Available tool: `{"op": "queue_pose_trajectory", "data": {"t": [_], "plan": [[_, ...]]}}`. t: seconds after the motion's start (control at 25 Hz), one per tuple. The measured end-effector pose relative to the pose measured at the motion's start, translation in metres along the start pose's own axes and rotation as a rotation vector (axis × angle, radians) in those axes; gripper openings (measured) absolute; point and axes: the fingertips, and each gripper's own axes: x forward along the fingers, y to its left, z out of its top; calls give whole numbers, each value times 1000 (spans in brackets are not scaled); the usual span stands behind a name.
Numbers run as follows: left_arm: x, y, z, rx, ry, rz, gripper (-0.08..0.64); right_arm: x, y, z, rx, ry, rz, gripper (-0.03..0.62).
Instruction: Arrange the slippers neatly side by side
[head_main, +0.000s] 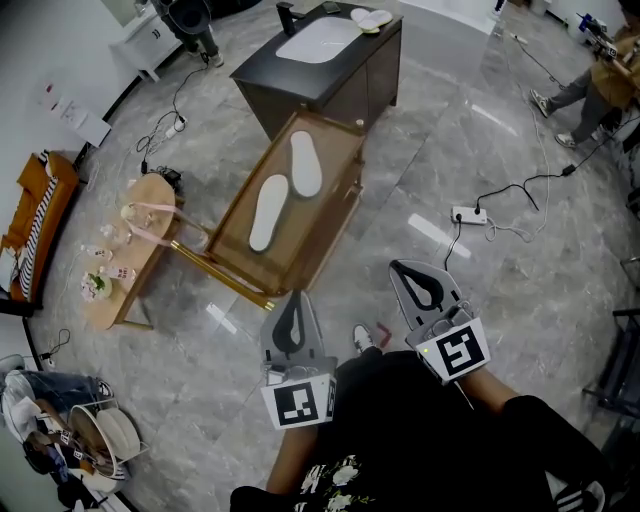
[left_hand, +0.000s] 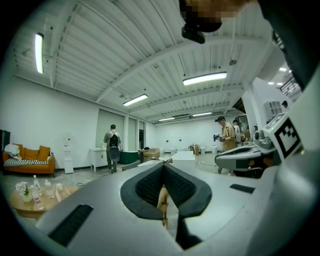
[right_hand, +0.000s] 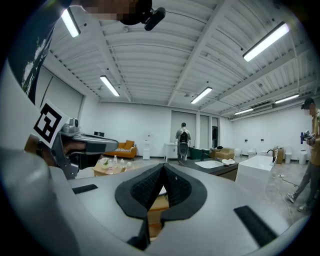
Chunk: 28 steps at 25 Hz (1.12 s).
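Left gripper (head_main: 294, 298): held low in the head view, pointing at the near edge of the table – its fingers are pressed together with nothing between them.
Right gripper (head_main: 398, 268): beside the left one and a little further forward, fingers likewise closed tip to tip and empty.
Slippers: two white ones, both lying flat on the brown tabletop (head_main: 312, 238) of a wooden-framed table, well apart from both grippers.
Far slipper (head_main: 306, 163): towards the far end of the tabletop, lying roughly lengthwise.
Near slipper (head_main: 268, 212): just beside and below it in the head view, angled a little the other way – the two are staggered end to end, not level with each other.
Dark cabinet (head_main: 335, 88): beyond the table, with a white basin (head_main: 318, 40) set in its top.
Round side table (head_main: 135, 262): left of the slipper table, carrying small bottles.
Power strip (head_main: 467, 214): on the grey stone floor to the right, its cable trailing away.
Orange sofa (head_main: 35, 225): at the left edge.
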Motion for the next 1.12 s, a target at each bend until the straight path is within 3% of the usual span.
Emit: {"op": "queue_pose_trajectory", "data": {"t": [0.44, 0.96, 1.12], "plan": [[27, 26, -12, 7, 18, -66, 0, 33, -2, -2, -4, -12, -47, -3], [27, 31, -22, -21, 21, -107, 0, 20, -11, -11, -40, 45, -105, -3], [27, 30, -23, -32, 34, -110, 0, 19, -9, -12, -28, 46, -87, -3]]}}
